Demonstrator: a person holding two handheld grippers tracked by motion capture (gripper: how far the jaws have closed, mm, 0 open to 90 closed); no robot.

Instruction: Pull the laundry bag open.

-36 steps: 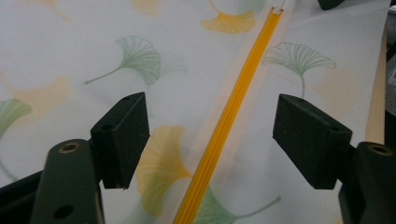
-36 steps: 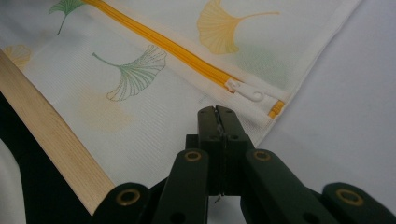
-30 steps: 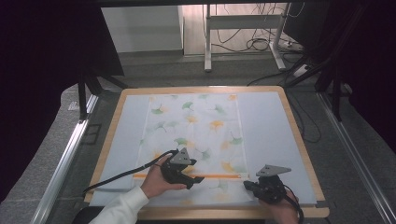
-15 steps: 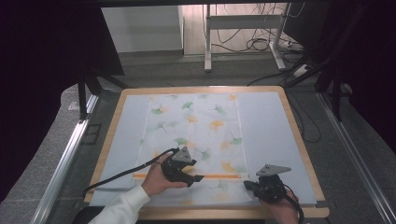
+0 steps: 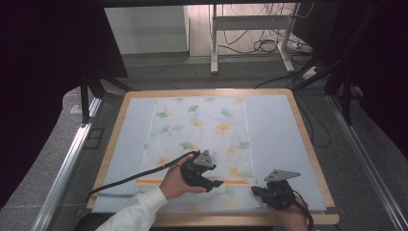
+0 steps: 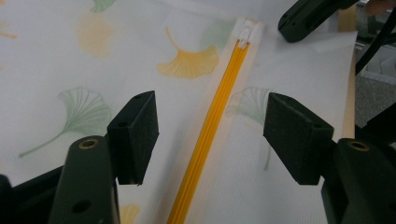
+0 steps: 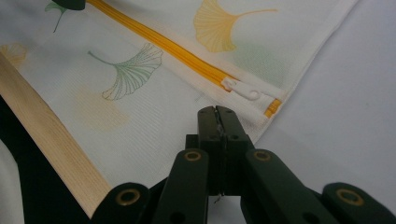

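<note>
Fabric printed with ginkgo leaves, a white zippered cloth bag (image 5: 199, 139), is lying flat on the pale mat of a wood-edged table (image 5: 308, 144). An orange zipper (image 6: 212, 123) is running across the bag's near part, and its white slider (image 7: 240, 88) is sitting at the end closest to the right gripper (image 7: 218, 114).

The left gripper (image 6: 210, 135) is hovering over the zipper with its 2 black pads (image 6: 135, 133) standing apart, 1 on each side of the orange line; they have just been narrowing a little, with the zipper showing between them but neither pad pressing on it. In its own view the slider is lying well ahead, near the far tip of the zipper.

The right gripper's 2 jaws are pressed together, resting at the bag's edge just below the slider; whether they are pinching a fold of the fabric cannot be told. In the high view this gripper (image 5: 257, 190) is sitting beside the bag's right corner, well apart from the left gripper (image 5: 216, 184).
</note>
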